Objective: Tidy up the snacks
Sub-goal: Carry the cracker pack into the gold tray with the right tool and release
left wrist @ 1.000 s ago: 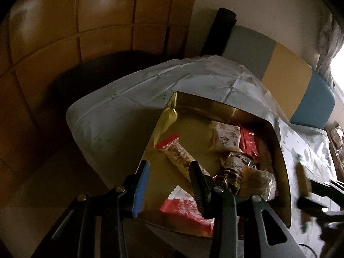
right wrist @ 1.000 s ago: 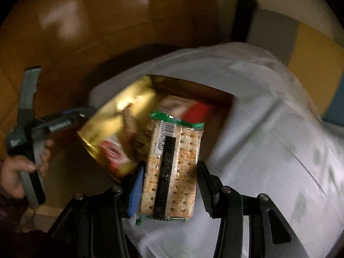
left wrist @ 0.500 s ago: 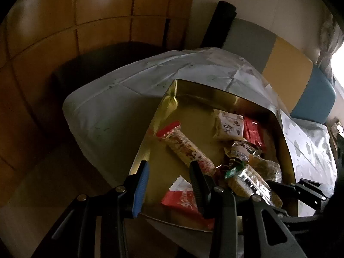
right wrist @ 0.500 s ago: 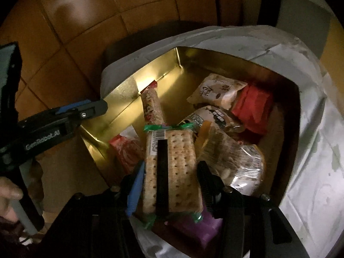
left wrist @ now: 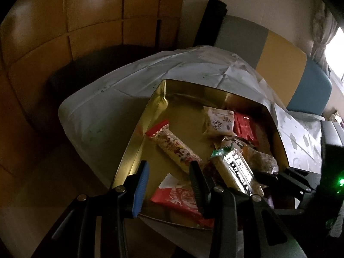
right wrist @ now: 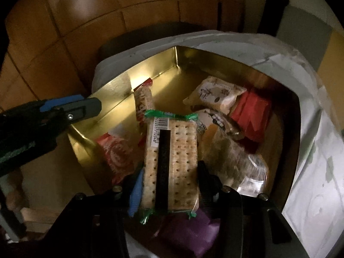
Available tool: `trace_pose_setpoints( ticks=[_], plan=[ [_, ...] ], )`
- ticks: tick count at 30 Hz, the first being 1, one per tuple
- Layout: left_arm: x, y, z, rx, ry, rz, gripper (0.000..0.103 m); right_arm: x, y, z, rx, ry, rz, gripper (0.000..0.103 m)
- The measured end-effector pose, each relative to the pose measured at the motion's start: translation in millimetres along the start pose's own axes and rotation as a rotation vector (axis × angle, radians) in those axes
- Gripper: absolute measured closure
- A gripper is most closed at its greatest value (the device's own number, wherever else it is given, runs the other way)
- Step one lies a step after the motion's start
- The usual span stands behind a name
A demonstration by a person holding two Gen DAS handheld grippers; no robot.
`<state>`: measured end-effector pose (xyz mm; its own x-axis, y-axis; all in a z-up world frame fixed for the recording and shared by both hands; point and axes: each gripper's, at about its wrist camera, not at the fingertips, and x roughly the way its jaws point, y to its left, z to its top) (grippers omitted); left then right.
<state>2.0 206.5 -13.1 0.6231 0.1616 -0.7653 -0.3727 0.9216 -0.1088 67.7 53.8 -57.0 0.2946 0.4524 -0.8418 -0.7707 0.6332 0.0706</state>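
A gold tin [left wrist: 150,111] [right wrist: 150,64] sits on a white-covered table and holds several snacks. My right gripper [right wrist: 171,185] grips a green-edged cracker pack [right wrist: 172,157] [left wrist: 234,174] by its long sides, low over the pile in the tin's near part, and its jaws are closing on the pack. My left gripper [left wrist: 169,182] [right wrist: 71,107] hangs open over the tin's near left rim with nothing between its fingers. Below it lie a red packet [left wrist: 178,195] [right wrist: 114,152] and a long red-ended bar [left wrist: 174,148] [right wrist: 144,103].
Also in the tin are a white packet [right wrist: 217,94], red packs [right wrist: 251,116], a clear bag [right wrist: 236,157] and a purple packet [right wrist: 189,234]. The tin's far left floor [left wrist: 185,111] is bare. A padded bench [left wrist: 279,60] stands behind the table, and wooden panels [left wrist: 64,32] lie to the left.
My right gripper has carried the cracker pack from above the table's edge down over the snacks in the tin. The left gripper has stayed in place, open.
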Motion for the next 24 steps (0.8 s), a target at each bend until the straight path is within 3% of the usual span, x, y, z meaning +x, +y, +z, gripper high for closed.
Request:
trace_pose_setpoints(
  ticks=[7,9,11,15,19,24],
  plan=[
    [-3,-4,-1,0.011,-0.006,0.003,0.063,1,-5,-2,0.045,0.005,0.018,0.054],
    [-3,-5,-2,0.013,-0.007,0.003,0.063,-2,-8,-3,0.074,0.007,0.032,0.051],
    [-3,-6,-2,0.015,-0.008,0.003,0.063,-8,-10,-5,0.117,0.0,0.066,0.041],
    [-4,-7,-2,0.014,-0.01,0.003,0.063,-18,-10,-9,0.137,-0.033,0.061,0.041],
    [-8,-9,-2,0.018,-0.018,0.001,0.063,-15,-9,-11,0.134,-0.022,0.043,0.055],
    [-14,-13,-2,0.032,-0.033,0.0,0.063,-11,-5,-12,0.12,-0.014,-0.005,0.059]
  ],
)
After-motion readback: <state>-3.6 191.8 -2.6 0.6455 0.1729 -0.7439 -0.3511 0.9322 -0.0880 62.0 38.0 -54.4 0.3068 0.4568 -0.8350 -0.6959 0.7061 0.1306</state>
